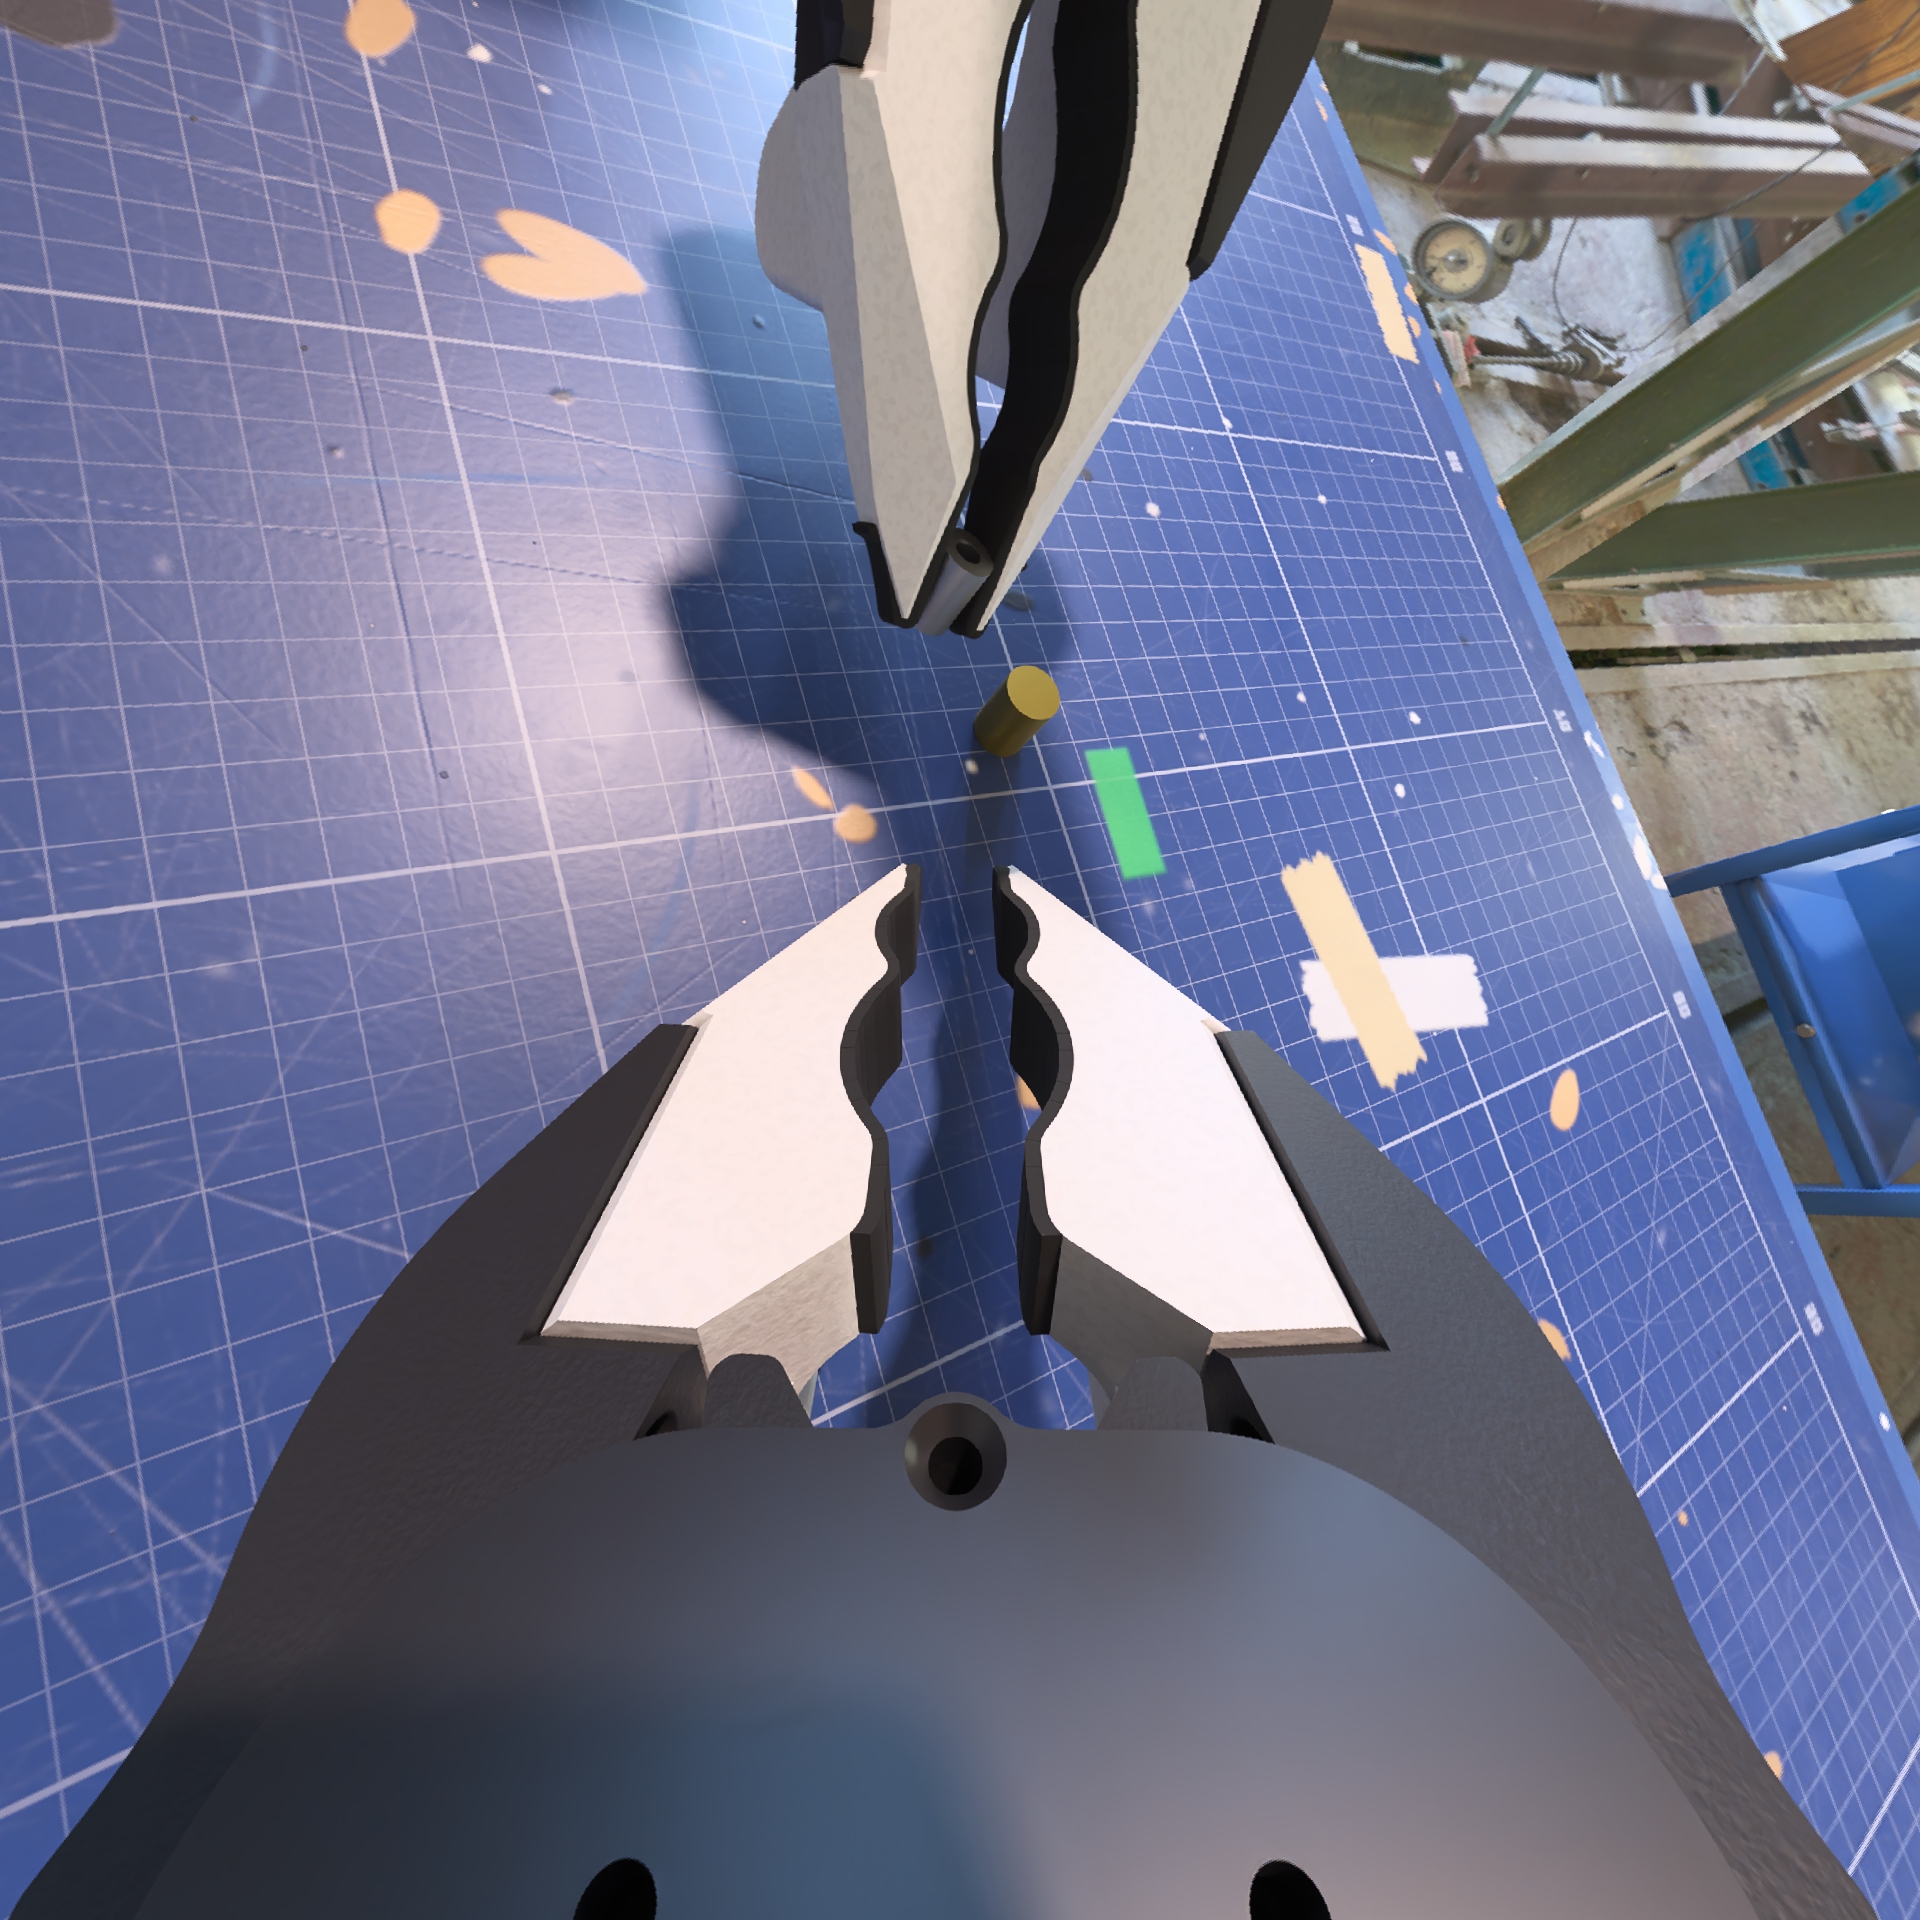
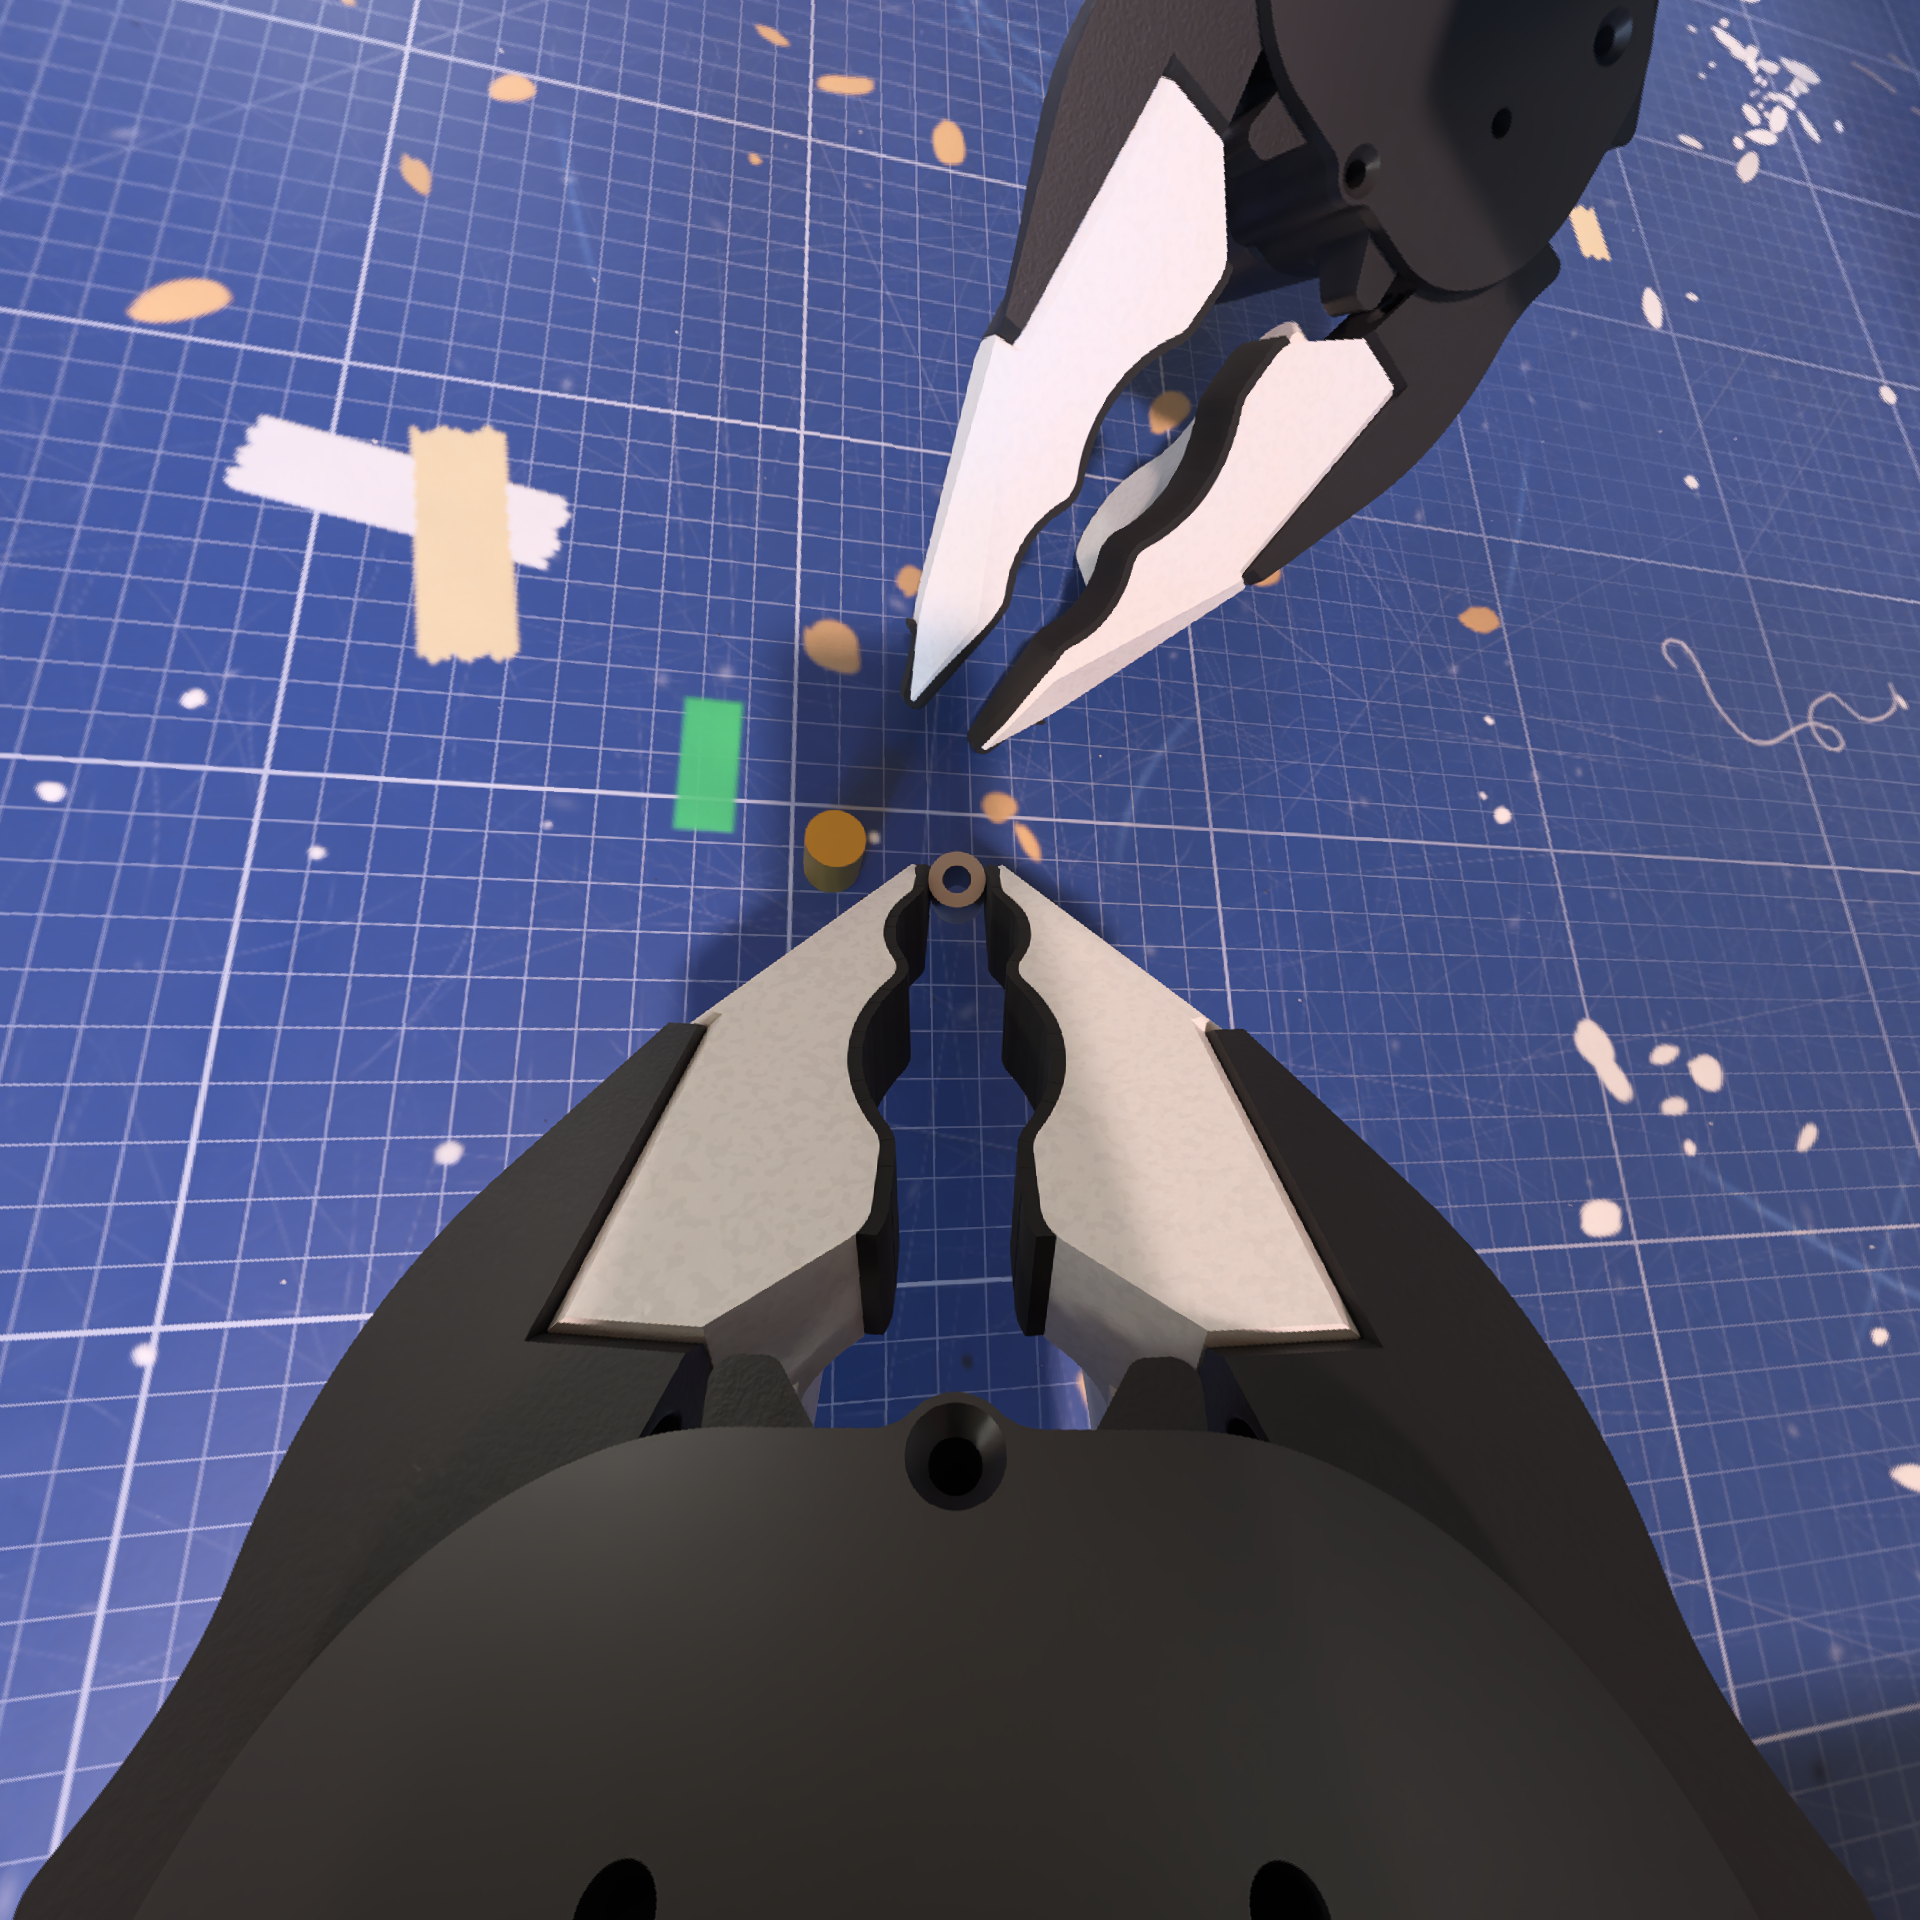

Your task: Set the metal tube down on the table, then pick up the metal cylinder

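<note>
Metal tube (image 2: 955, 879) pinched at right gripper (image 2: 957, 881) fingers' tips.

A: The metal tube (image 2: 955, 879) looks dull grey, smooth, with a dark bore. The metal cylinder (image 1: 1015, 710) is brassy yellow with a soft satin sheen.

B: And the counter (image 1: 312, 727)?

A: A matt blue gridded mat, scuffed with fine scratches and paint flecks. The tape strips (image 2: 462, 540) look papery with torn ends.

B: The claws?

A: The left claw (image 1: 954, 878) has matt, grainy dark shells and chalky white fingers (image 1: 764, 1132); the right claw (image 2: 956, 883) has faintly mottled ones.
</note>
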Action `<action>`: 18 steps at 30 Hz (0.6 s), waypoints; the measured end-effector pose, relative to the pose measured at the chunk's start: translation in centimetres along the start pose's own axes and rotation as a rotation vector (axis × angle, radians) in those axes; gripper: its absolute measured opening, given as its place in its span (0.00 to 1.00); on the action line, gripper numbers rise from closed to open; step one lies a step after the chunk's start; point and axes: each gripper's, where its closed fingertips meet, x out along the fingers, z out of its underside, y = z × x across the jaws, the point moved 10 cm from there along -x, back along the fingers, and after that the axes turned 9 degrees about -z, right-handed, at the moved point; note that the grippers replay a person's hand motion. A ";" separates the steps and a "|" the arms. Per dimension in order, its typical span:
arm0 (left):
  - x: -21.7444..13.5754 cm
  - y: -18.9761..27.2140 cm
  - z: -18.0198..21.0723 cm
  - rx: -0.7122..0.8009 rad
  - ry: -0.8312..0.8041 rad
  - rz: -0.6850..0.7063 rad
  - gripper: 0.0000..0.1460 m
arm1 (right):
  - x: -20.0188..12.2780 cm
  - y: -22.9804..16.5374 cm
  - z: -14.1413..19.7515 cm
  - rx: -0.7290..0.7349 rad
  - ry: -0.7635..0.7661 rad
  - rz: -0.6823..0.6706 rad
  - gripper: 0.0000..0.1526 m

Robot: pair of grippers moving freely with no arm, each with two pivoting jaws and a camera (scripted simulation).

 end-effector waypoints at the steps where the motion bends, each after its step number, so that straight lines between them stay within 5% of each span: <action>1: 0.0 0.0 0.0 0.000 0.000 -0.002 0.09 | 0.0 0.0 -0.1 0.007 0.004 -0.004 0.06; 18: 0.0 -0.1 0.1 -0.014 -0.001 0.004 0.07 | 0.1 -0.1 -0.2 0.061 0.009 -0.003 0.06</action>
